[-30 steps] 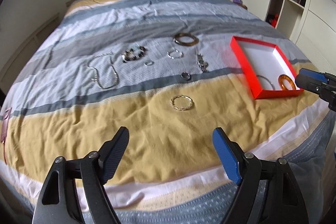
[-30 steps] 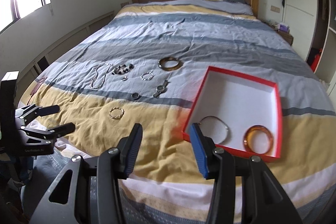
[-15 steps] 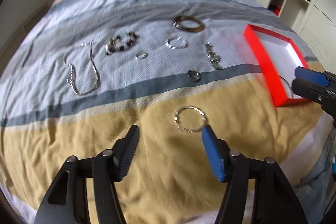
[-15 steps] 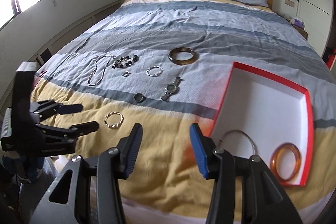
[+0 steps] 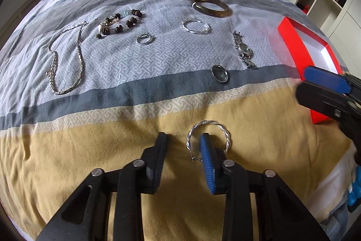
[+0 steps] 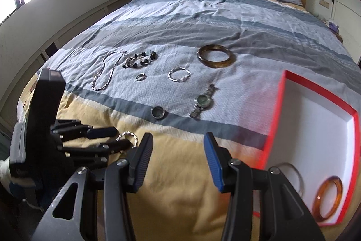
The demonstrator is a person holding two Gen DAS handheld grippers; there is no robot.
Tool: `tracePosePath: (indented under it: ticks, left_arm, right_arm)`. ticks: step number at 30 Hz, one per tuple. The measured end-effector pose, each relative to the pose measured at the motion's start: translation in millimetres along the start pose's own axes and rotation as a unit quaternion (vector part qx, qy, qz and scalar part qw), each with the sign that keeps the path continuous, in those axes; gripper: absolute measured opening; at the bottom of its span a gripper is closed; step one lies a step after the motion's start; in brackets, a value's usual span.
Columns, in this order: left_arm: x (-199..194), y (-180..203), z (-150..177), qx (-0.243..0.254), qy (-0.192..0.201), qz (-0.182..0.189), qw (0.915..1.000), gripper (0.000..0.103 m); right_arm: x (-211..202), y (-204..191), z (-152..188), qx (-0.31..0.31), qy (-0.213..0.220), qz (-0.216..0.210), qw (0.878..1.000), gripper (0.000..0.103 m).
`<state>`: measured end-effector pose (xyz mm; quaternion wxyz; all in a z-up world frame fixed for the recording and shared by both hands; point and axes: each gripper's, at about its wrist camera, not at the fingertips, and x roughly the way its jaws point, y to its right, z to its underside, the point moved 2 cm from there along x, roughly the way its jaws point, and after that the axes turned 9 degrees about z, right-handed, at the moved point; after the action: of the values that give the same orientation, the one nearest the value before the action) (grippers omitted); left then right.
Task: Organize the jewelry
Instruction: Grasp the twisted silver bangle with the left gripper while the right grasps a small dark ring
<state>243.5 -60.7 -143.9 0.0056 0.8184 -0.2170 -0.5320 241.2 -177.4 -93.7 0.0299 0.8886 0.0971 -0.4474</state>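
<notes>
A twisted silver bangle (image 5: 208,137) lies on the yellow stripe of the bedspread. My left gripper (image 5: 183,141) is open and down at it, its blue finger inside the ring and the black finger left of it; it also shows in the right wrist view (image 6: 119,139). My right gripper (image 6: 177,143) is open and empty above the bedspread, left of the red tray (image 6: 274,114), which holds an amber bangle (image 6: 329,200) and a thin silver hoop (image 6: 293,173). The tray's rim shows in the left wrist view (image 5: 293,42).
More jewelry lies on the pale stripe: a chain necklace (image 5: 65,55), a bead bracelet (image 5: 119,23), a small ring (image 5: 144,38), a twisted silver bracelet (image 5: 195,26), a brown bangle (image 5: 211,6), a watch (image 5: 243,50) and a round pendant (image 5: 220,73). Wardrobe shelves stand at the right.
My left gripper has moved forward and down to the twisted bangle and narrowed its jaws, one finger now inside the ring. My right gripper has drifted left, away from the tray.
</notes>
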Motion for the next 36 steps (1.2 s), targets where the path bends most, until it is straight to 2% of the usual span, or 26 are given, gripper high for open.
tracePosePath:
  ticks: [2,4,9,17,19,21,22,28,36]
  left_arm:
    - [-1.8,-3.5,1.5,-0.008,0.007,0.001,0.9999,0.01]
    - [-6.1,-12.0,5.5,-0.029,0.018,0.004,0.9994,0.006]
    - [-14.6,-30.5,19.8,-0.075,0.042,0.002,0.9963,0.005]
    - [-10.8,-33.9,21.9,-0.087,0.047,-0.001,0.9951,0.005]
    - [-9.9,-34.1,21.9,-0.089,0.048,-0.001,0.9949,0.005]
    - [-9.9,-34.3,22.0,-0.089,0.048,0.0,0.9949,0.005]
    - [-9.8,-34.6,22.0,-0.089,0.048,0.0,0.9949,0.005]
    - [-9.9,-33.2,21.5,-0.084,0.048,-0.005,0.9953,0.005]
    - [-24.9,-19.1,15.6,-0.057,0.054,-0.025,0.9966,0.004]
  right_arm:
    - [10.3,-4.5,-4.1,-0.003,-0.004,-0.003,1.0,0.045]
    - [21.4,-8.9,-8.0,-0.001,-0.009,-0.009,1.0,0.045]
    - [51.1,-18.3,-11.3,0.005,-0.028,-0.023,0.999,0.045]
    - [77.1,-24.2,-13.3,0.032,-0.029,-0.038,0.998,0.044]
    - [78.8,-27.5,-15.5,0.029,-0.028,-0.04,0.998,0.04]
    - [80.6,-32.1,-15.8,0.02,-0.03,-0.04,0.999,0.024]
    - [81.4,-33.6,-15.2,0.017,-0.032,-0.039,0.999,0.02]
    - [70.3,-34.8,-10.8,0.011,-0.033,-0.037,0.999,0.019]
    - [10.2,-16.2,4.1,0.025,0.002,-0.043,0.999,0.019]
